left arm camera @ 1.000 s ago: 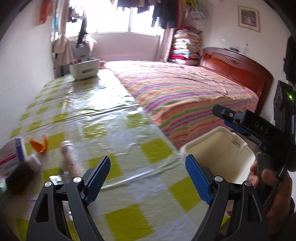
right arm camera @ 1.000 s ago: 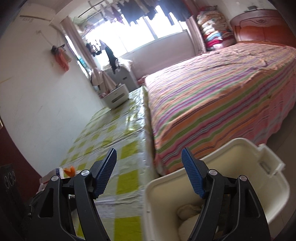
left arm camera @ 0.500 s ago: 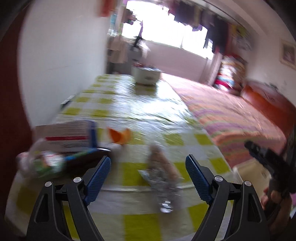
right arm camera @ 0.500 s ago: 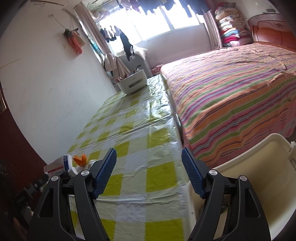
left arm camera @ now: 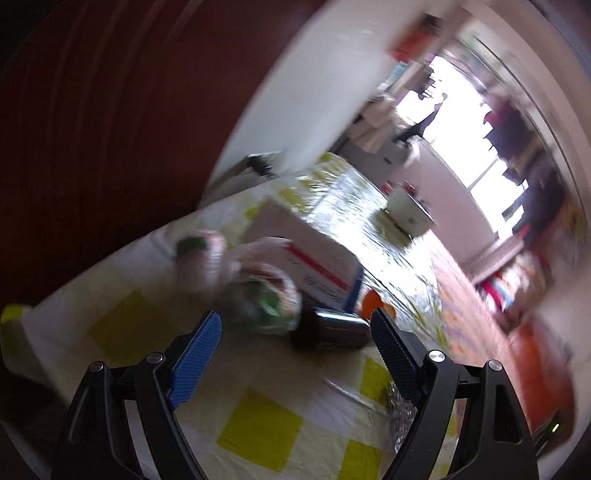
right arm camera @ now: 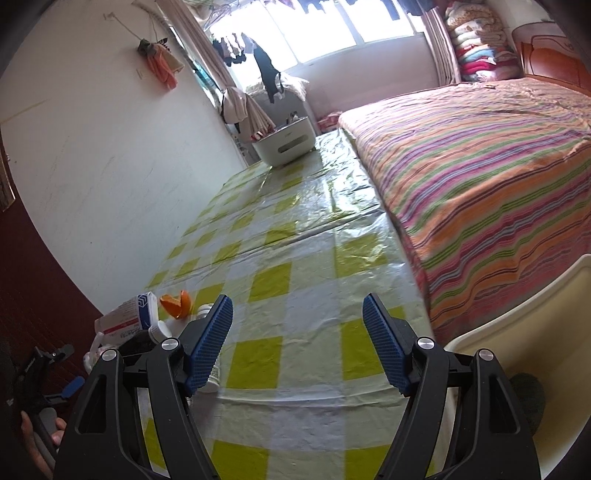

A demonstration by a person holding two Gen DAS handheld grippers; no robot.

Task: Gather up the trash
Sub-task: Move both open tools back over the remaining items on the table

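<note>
Left claw [left arm camera: 291,336] released, jaws wide, angled at crumpled wrapper [left arm camera: 266,299] on surface [right arm camera: 295,266], lining up pick; right claw [right arm camera: 297,332] released, idle beside bin [right arm camera: 517,295].

White walls [right arm camera: 92,155], bright window [right arm camera: 332,29], striped bed [right arm camera: 480,166] beside checkered-cloth table [right arm camera: 303,229], wooden headboard [right arm camera: 546,59].

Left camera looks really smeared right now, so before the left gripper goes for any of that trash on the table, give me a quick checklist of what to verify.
1. Left gripper open, nothing between the fingers: ok.
2. Right gripper open, holding nothing: ok.
3. Left view sharp enough to aim: not ok, heavy motion blur.
4. Target ahead of left gripper: ok, crumpled wrapper and dark bottle lie just ahead.
5. Which piece is nearest the pads: cannot tell.
6. Bin within view beside the table: ok, rim at right; whether there is room inside: cannot tell.
</note>
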